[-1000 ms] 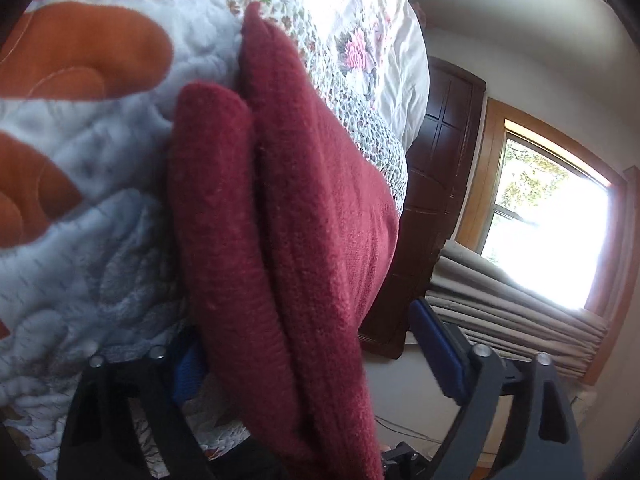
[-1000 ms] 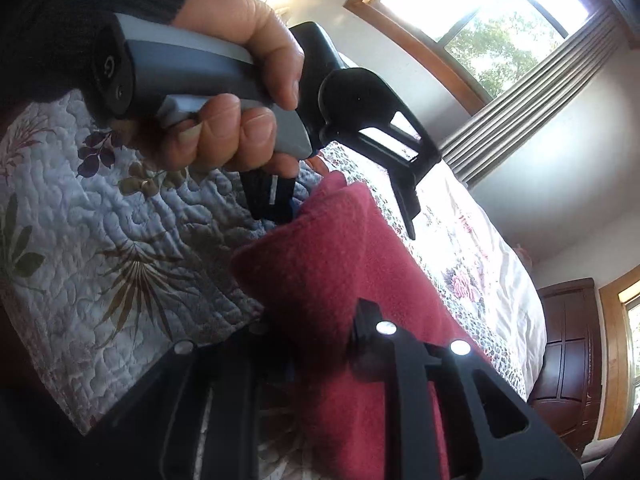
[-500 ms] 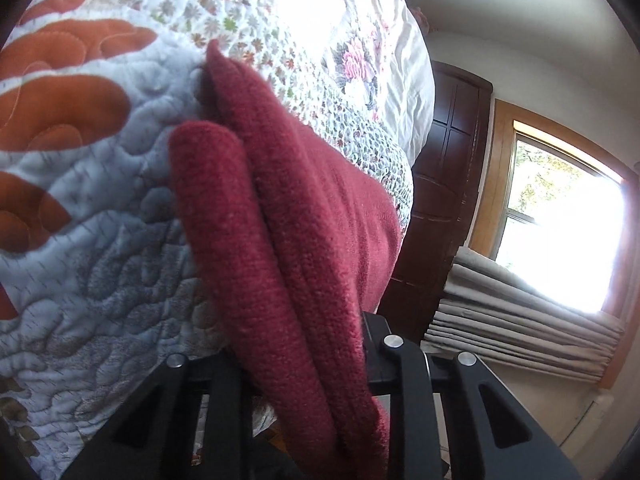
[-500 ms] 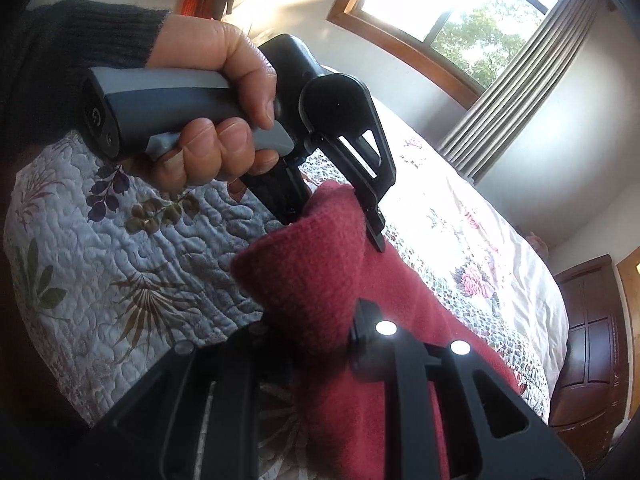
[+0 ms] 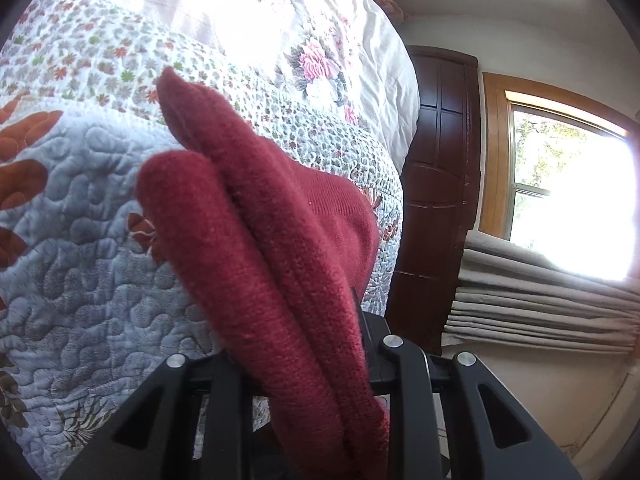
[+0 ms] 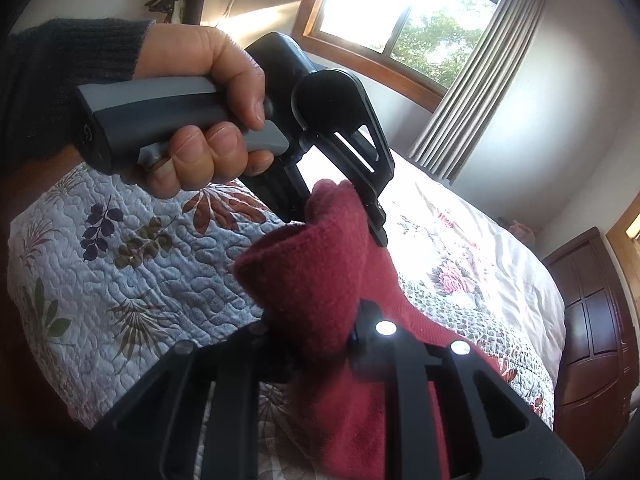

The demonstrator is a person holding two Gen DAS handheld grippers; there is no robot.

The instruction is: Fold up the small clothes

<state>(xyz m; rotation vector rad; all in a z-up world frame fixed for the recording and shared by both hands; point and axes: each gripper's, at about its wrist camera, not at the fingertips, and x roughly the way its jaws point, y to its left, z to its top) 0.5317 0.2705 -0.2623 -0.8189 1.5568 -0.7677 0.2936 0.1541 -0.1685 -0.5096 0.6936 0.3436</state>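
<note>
Cloth [image 5: 256, 240], dark red knit, runs between both claws above the quilt [image 5: 80, 240] on the bed. Left claw [image 5: 308, 344] is clamped narrow on 1 end, with 2 thick folds bulging out past its fingers toward the pillows. Right claw [image 6: 320, 332] is likewise pinched on the other end, a bunched corner rising just ahead of it. In the right view the left claw [image 6: 340, 216] bites the cloth's far tip, gripped by a hand [image 6: 200, 120] in a dark sleeve [image 6: 80, 52].
</note>
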